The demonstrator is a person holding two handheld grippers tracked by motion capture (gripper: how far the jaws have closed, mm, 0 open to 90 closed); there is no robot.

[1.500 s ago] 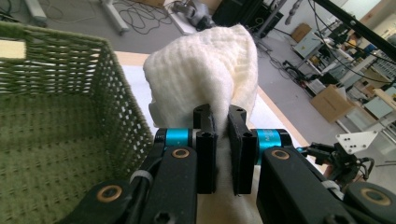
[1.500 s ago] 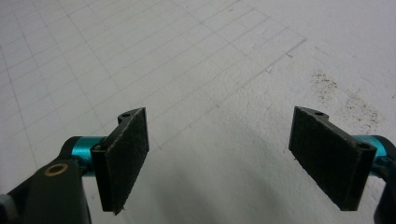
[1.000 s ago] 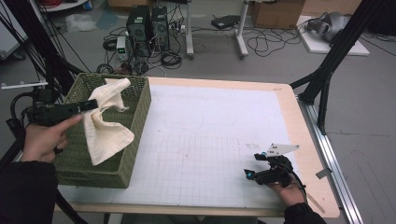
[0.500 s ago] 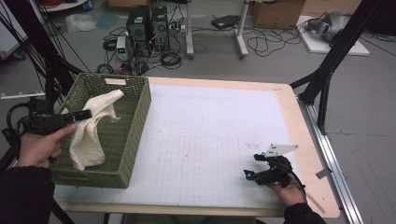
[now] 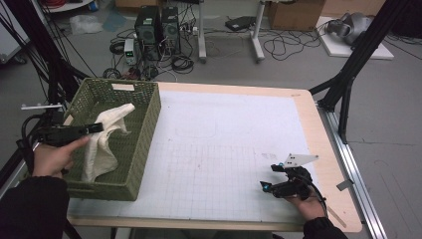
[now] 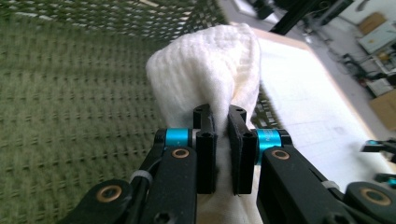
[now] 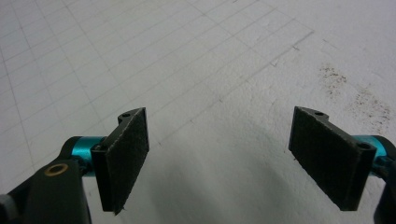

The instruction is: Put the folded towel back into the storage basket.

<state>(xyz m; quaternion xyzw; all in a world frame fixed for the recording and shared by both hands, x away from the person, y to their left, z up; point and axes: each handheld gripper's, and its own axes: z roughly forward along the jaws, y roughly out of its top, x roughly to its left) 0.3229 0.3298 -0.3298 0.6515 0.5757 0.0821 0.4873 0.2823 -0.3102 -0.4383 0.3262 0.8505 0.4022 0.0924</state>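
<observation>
The worktop [image 5: 234, 149], covered with a white gridded sheet, carries a green woven basket [image 5: 144, 134] at its left end. A cream cloth [image 5: 102, 144] hangs down inside the basket, its lower part lying against the basket's floor. The left tongs [image 5: 97, 127] are clamped on the cloth's upper fold, pads pressed into the fabric. Near the front right corner, the right tongs [image 5: 267, 179] rest low over the sheet, spread wide with nothing between them.
</observation>
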